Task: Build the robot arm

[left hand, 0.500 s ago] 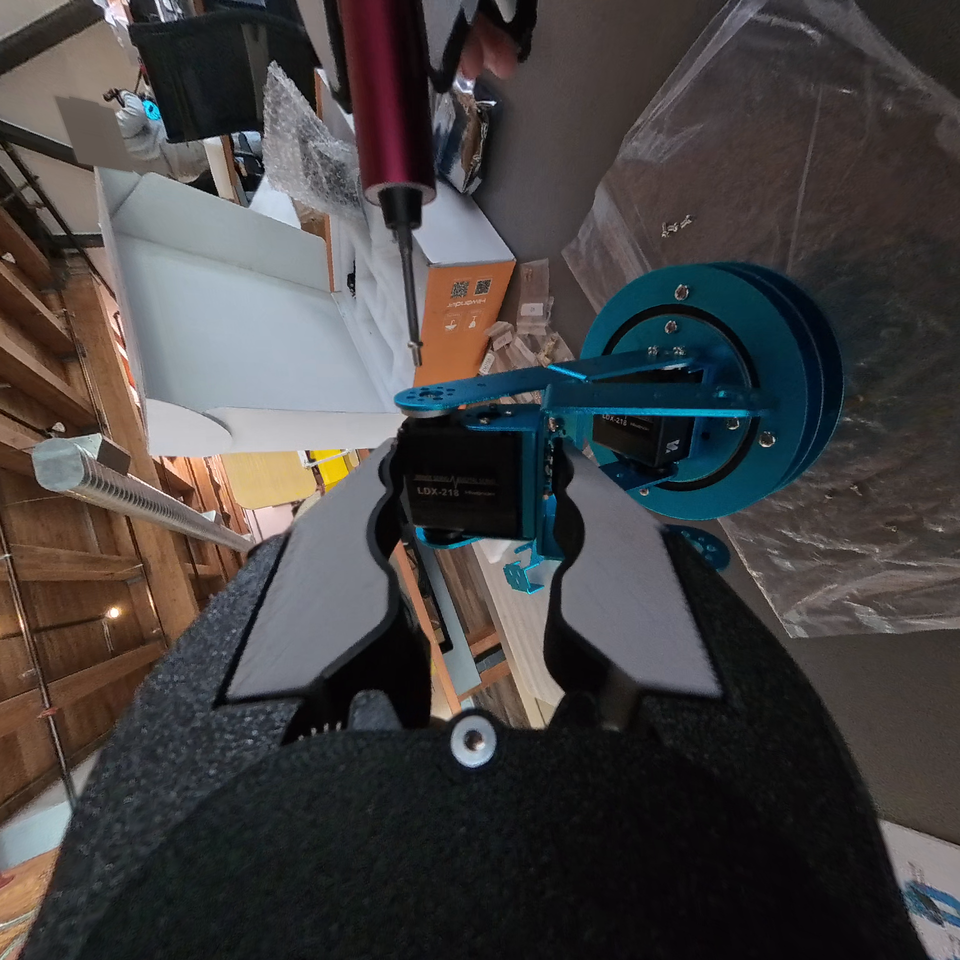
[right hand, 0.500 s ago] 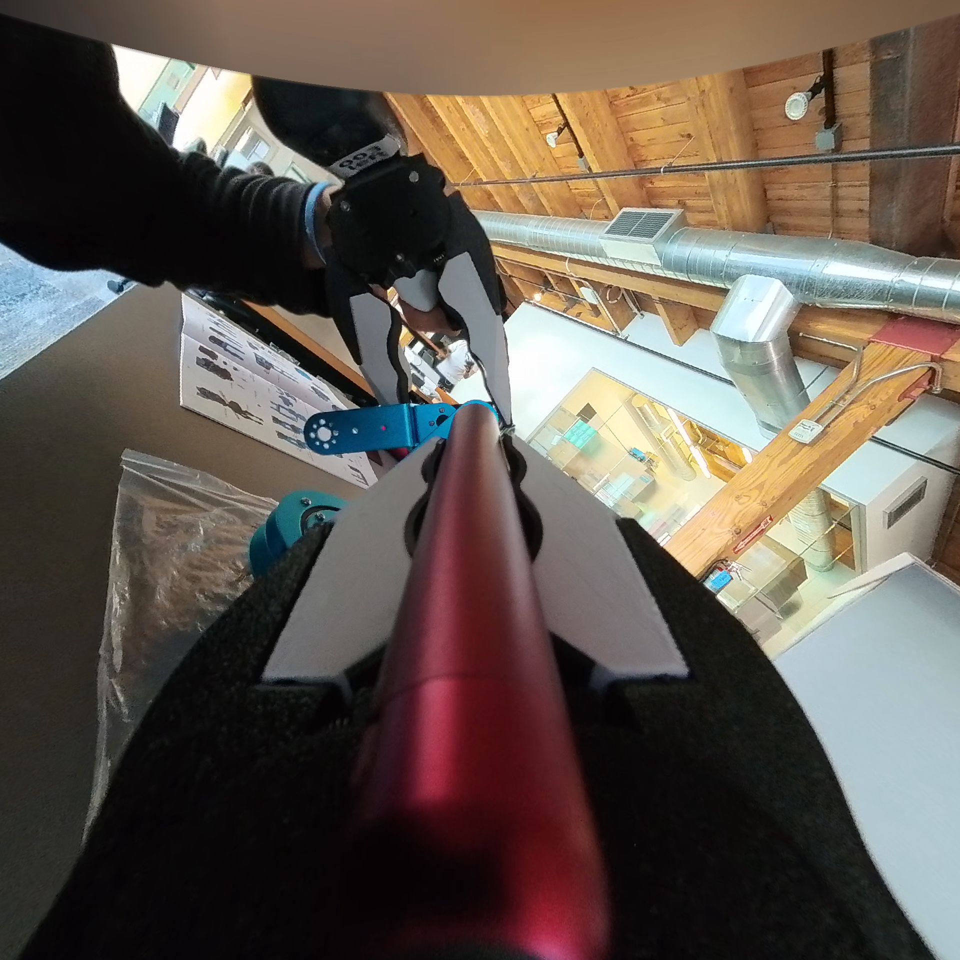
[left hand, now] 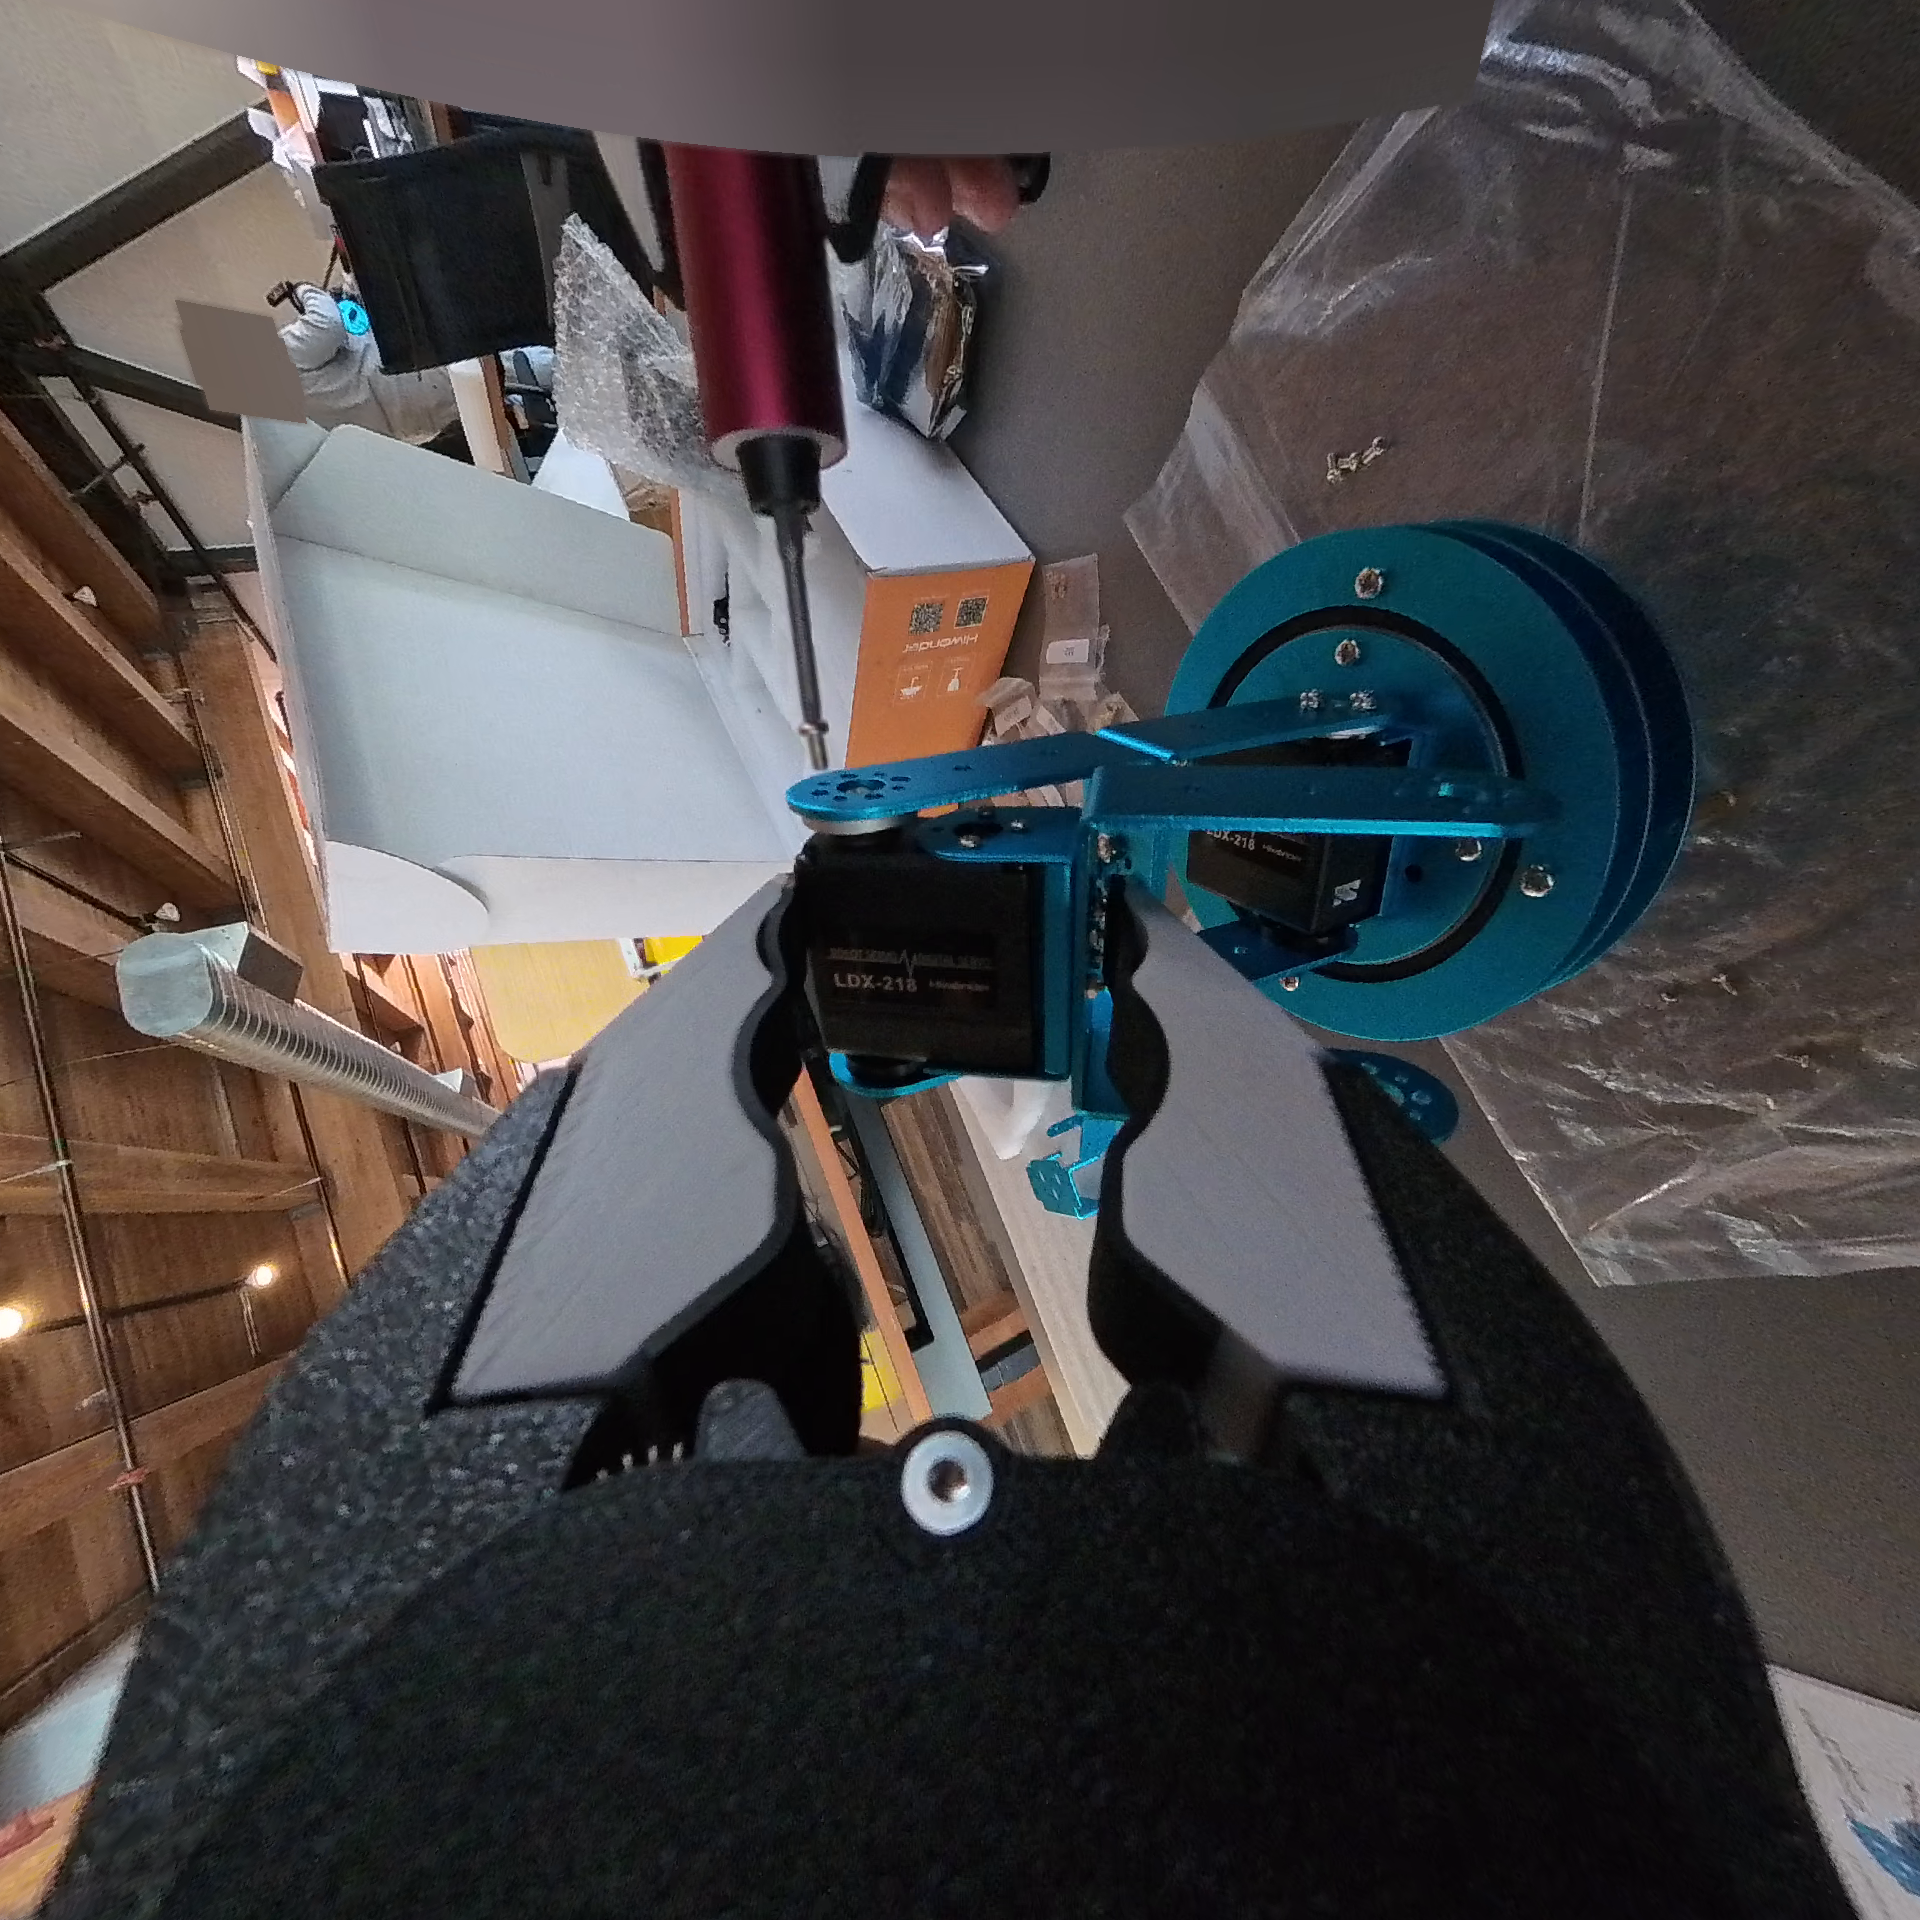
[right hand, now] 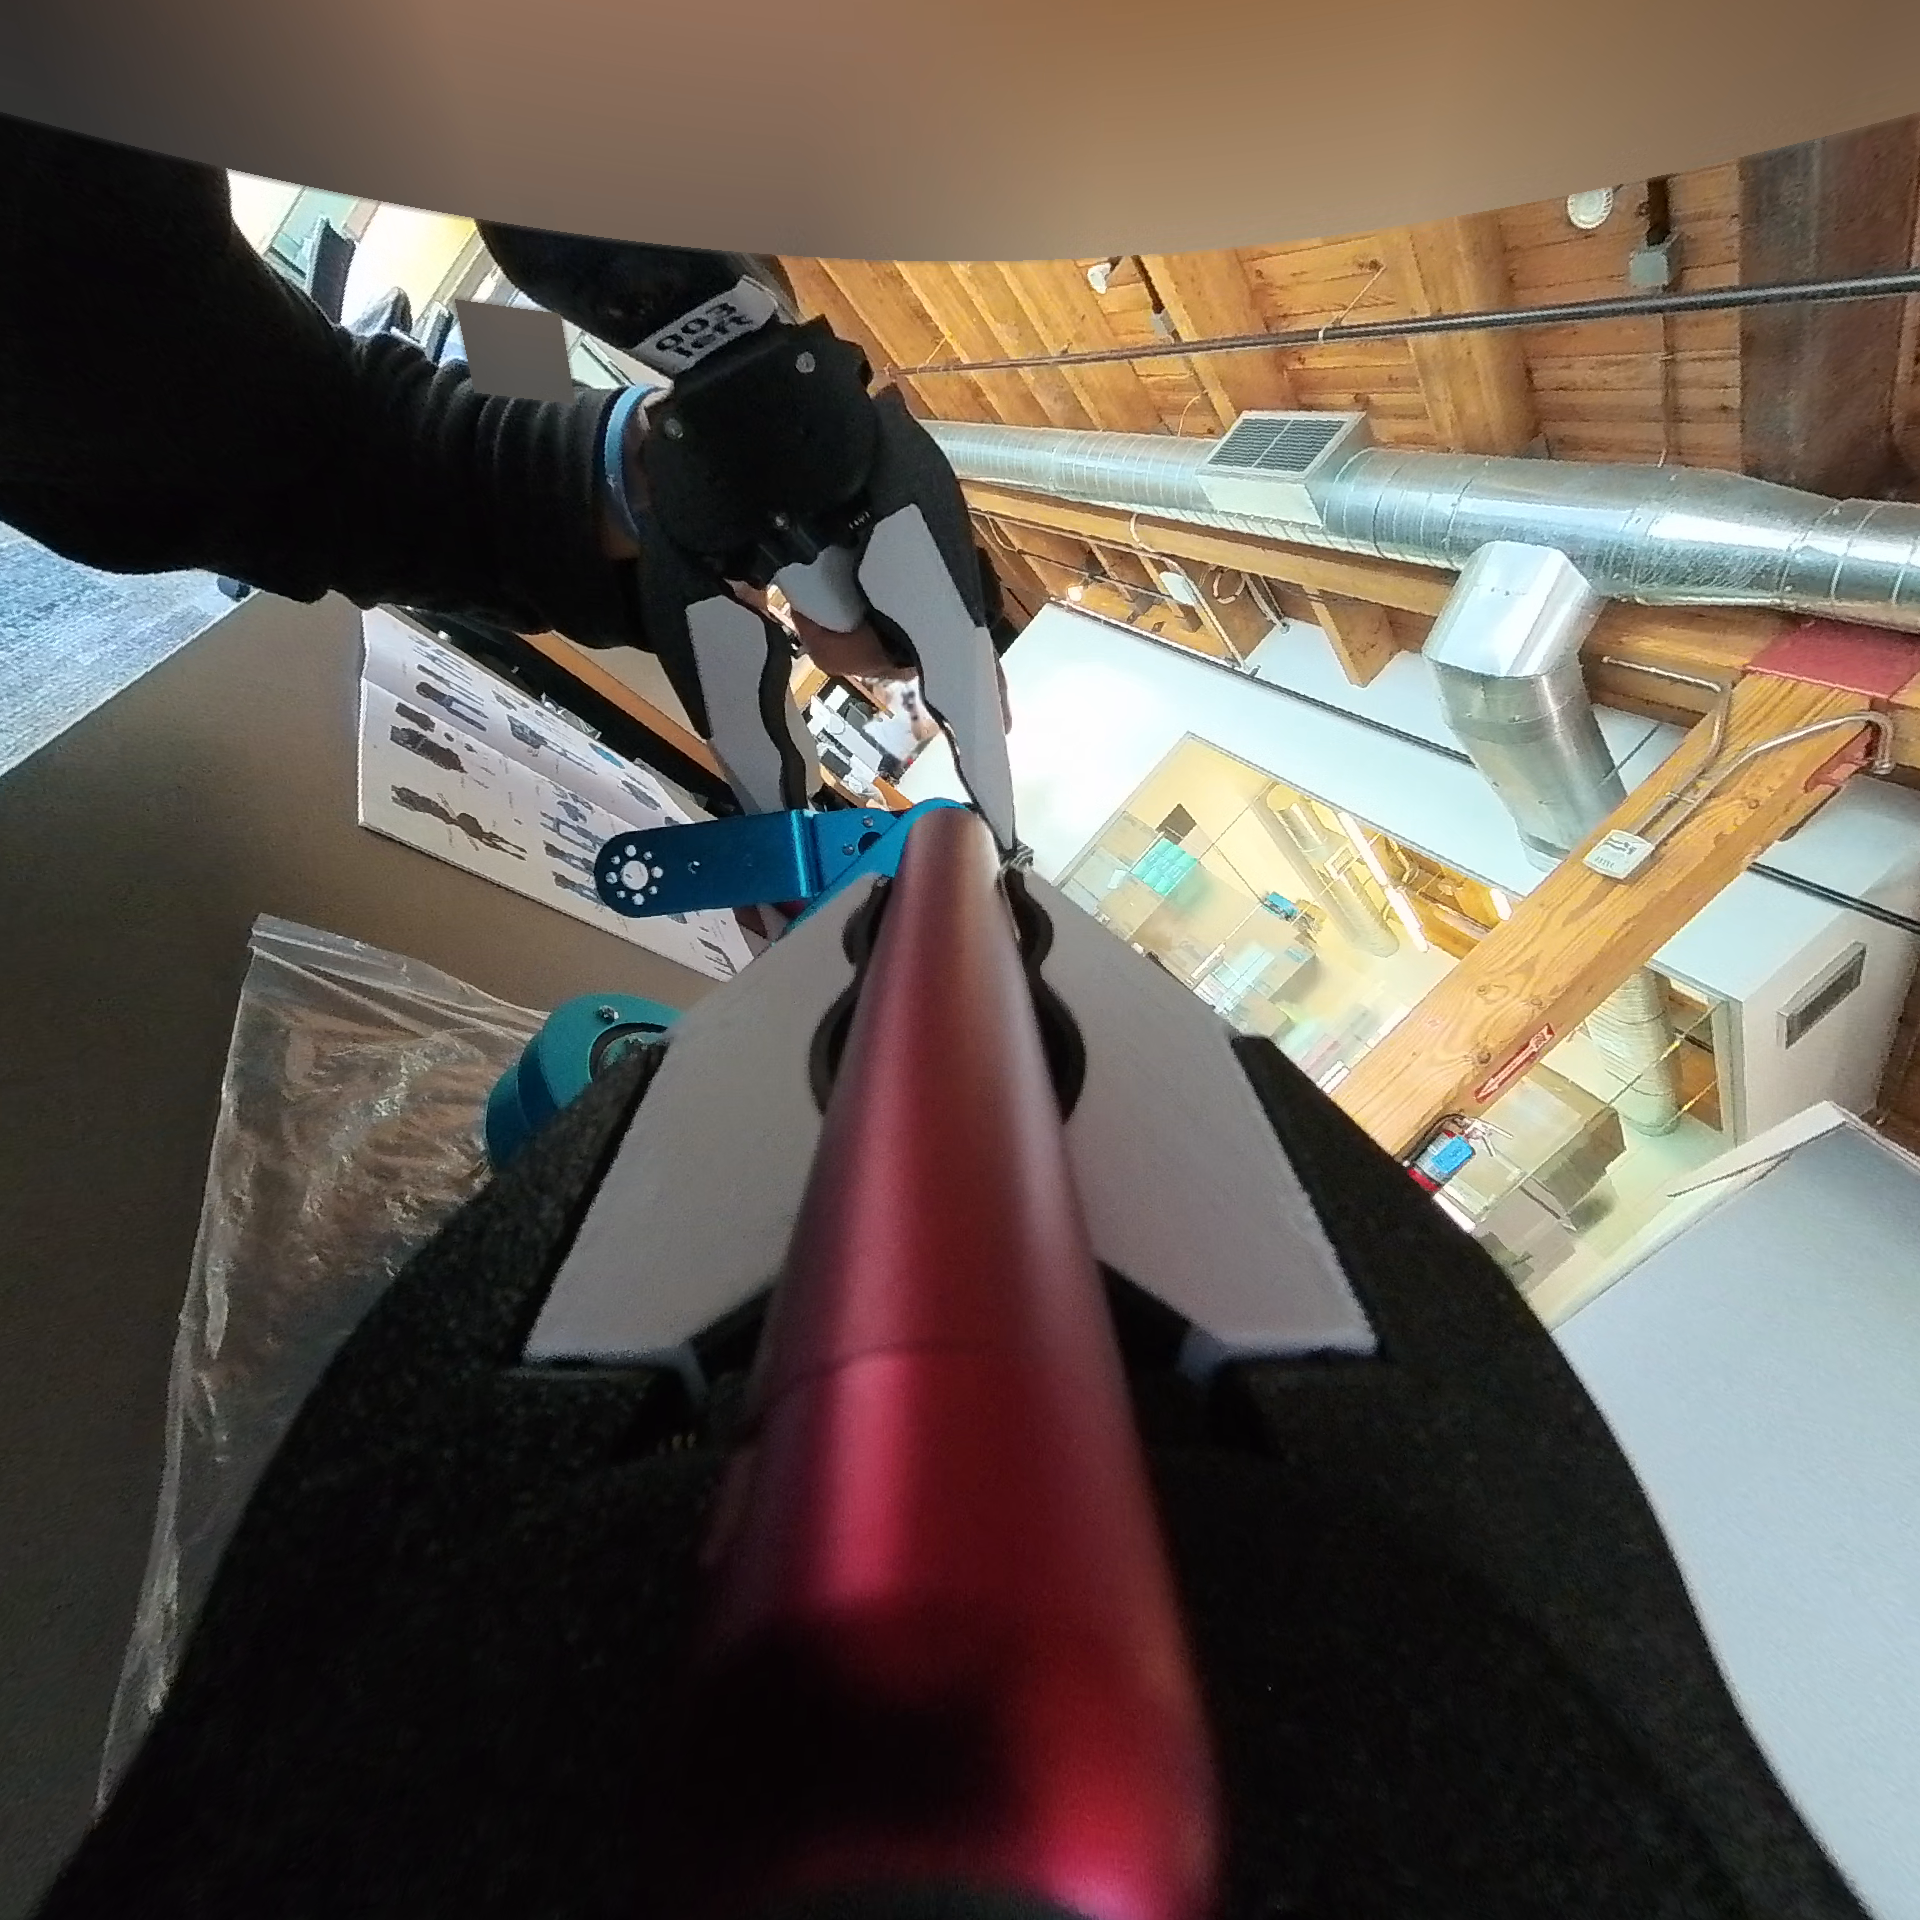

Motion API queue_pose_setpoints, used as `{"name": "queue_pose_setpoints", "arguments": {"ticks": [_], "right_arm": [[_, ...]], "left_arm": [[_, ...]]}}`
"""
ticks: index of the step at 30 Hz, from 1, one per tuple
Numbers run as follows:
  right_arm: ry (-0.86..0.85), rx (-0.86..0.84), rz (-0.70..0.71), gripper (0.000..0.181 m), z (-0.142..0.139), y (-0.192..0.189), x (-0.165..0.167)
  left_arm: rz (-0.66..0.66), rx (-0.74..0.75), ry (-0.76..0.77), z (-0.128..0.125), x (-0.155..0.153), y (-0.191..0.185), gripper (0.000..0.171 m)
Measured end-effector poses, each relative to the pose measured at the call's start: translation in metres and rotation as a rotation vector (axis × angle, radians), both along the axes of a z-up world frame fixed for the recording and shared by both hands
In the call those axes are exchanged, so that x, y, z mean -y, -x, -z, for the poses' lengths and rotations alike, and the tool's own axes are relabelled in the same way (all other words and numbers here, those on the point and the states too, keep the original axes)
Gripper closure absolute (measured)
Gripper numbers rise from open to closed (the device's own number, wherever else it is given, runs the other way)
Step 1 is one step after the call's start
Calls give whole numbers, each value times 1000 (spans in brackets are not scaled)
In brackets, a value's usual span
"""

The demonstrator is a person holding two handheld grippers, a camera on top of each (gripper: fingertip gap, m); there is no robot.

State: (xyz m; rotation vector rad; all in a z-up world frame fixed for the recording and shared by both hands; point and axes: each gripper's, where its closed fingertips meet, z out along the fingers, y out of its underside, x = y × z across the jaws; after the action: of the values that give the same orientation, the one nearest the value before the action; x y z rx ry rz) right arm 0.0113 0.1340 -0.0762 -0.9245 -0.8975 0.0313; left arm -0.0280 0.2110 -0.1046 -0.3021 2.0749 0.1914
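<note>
Clamped between the fingers of the left gripper (left hand: 951, 971) is a black servo (left hand: 920, 977) in its blue bracket (left hand: 1132, 774), while just above that bracket's round end a red screwdriver (right hand: 935, 1195), gripped lengthwise by the right gripper (right hand: 940, 935), is pointed at it.

Left gripper (left hand: 951, 987), fingers clamped either side of a black servo (left hand: 920, 977), right gripper (right hand: 940, 935), fingers closed along a red screwdriver (right hand: 935, 1247)
</note>
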Motion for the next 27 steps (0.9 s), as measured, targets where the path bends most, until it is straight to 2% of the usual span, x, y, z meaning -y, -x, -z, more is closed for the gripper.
{"name": "queue_pose_setpoints", "arguments": {"ticks": [15,27], "right_arm": [[6,11,-1,160,1,0,1],[18,10,-5,160,3,-2,2]], "left_arm": [[3,28,-73,-1,1,1,115],[-8,31,-74,0,1,2,115]]}}
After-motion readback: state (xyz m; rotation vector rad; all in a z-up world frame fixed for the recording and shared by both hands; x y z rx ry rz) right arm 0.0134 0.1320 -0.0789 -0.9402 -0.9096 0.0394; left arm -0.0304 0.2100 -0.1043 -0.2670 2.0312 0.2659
